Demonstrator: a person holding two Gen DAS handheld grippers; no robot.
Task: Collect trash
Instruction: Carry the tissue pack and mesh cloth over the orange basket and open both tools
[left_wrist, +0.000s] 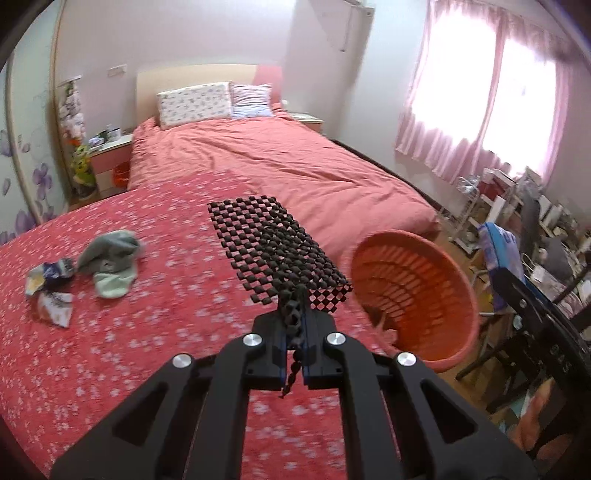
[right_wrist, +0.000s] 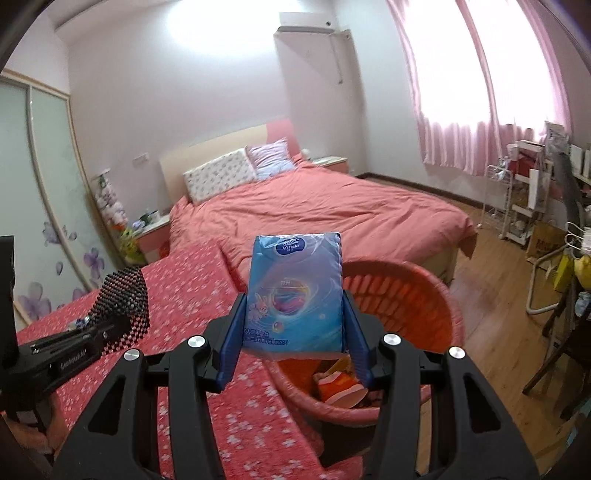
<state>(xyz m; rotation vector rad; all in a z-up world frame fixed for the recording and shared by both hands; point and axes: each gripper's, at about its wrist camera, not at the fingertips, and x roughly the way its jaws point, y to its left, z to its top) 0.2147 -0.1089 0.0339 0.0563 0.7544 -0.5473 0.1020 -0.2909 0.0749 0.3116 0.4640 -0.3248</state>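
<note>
Currently both grippers are loaded and hang at the edge of the floral red bedspread (left_wrist: 110, 369), next to the orange basket (right_wrist: 439, 295).

Right gripper (right_wrist: 293, 339): jaws set wide, clamped on the two long edges of a blue tissue pack (right_wrist: 295, 291). The pack's long axis runs straight out along the fingers, logo end farthest from the camera. In the right wrist view its near end sits over the basket's near rim, with the basket mouth just ahead and below. Some orange-and-white packaging (right_wrist: 341, 384) already lies in the bottom.

Left gripper (left_wrist: 293, 332): jaws nearly together, pinching a black mesh mat (left_wrist: 277, 247) by one short edge. The mat sticks out forward, long axis along the fingers and roughly flat. From the left wrist view the basket lies forward and to the right of this gripper, and the mat's right corner overlaps the basket rim in the picture. Actual height above the rim can't be read.

Judgement: the right gripper is the nearer one to a drop, needing only a small push forward before opening. The left needs to swing right first.

Left on the bedspread, forward-left of the left gripper and well apart from the basket: a grey-green sock (left_wrist: 110, 264) and crumpled wrappers (left_wrist: 50, 291) touching it. The left gripper is the nearer one for those.

Risk: the stiff mat could bridge the rim if released early.
</note>
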